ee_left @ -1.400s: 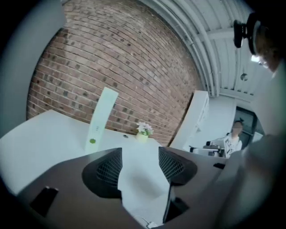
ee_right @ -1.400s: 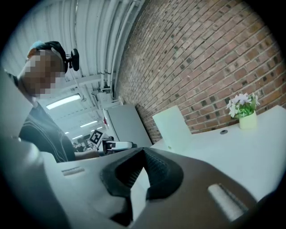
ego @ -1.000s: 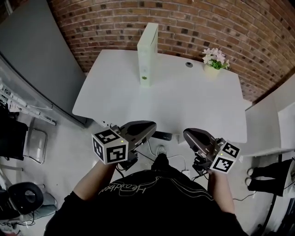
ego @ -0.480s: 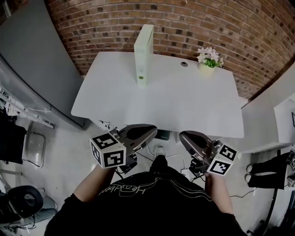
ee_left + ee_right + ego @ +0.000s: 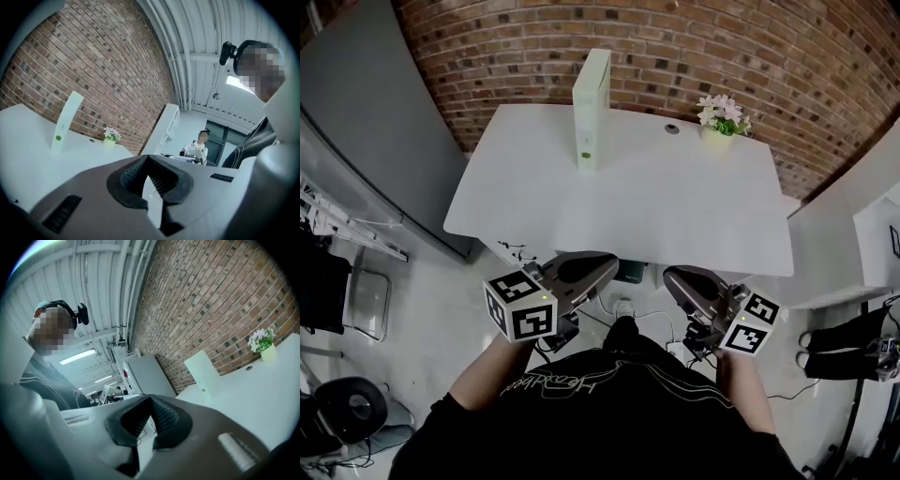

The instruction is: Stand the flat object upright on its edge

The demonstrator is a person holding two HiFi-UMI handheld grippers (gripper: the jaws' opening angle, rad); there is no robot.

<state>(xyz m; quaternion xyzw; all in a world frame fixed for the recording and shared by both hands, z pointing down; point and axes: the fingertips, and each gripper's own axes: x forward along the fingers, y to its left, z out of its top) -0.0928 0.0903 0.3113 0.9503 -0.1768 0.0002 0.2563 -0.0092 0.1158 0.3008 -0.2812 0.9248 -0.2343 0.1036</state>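
l gripper [image 5: 602, 267]: jaws fully closed, nothing between them. left gripper view confirms it [image 5: 149, 165], ribbed pads meet, only bench and room seen past them. r gripper [image 5: 672, 278]: same, closed and empty; pads together in right gripper view too [image 5: 150, 403]. both held level and low, close to the person's torso, off the near edge of the white rectangular bench [image 5: 675, 220], over the floor. neither touches the bench or anything on it. marker cubes face up toward the head cam.

task obj: pale green-white flat slab box [image 5: 591, 108] w/ a small green dot low on its near narrow face. it's upright on its edge, on the far part of the bench, left of centre, close to the red brick wall [image 5: 750, 47]. not leaning on the wall as far as i can tell. well apart from both grippers. left gripper view shows it as a tilted pale strip [image 5: 65, 121] (cam angle); right gripper view shows its broad face [image 5: 202, 372].

other stuff: small pale pot w/ pink-white flowers [image 5: 719, 122] at far right of bench, near the wall, well apart from the box. dark round grommet hole [image 5: 672, 129] between box and pot, just beside the pot. grey partition panel [image 5: 375, 112] left of bench. cables on the floor under the near bench edge. bg person [image 5: 202, 140] visible far off in left gripper view.
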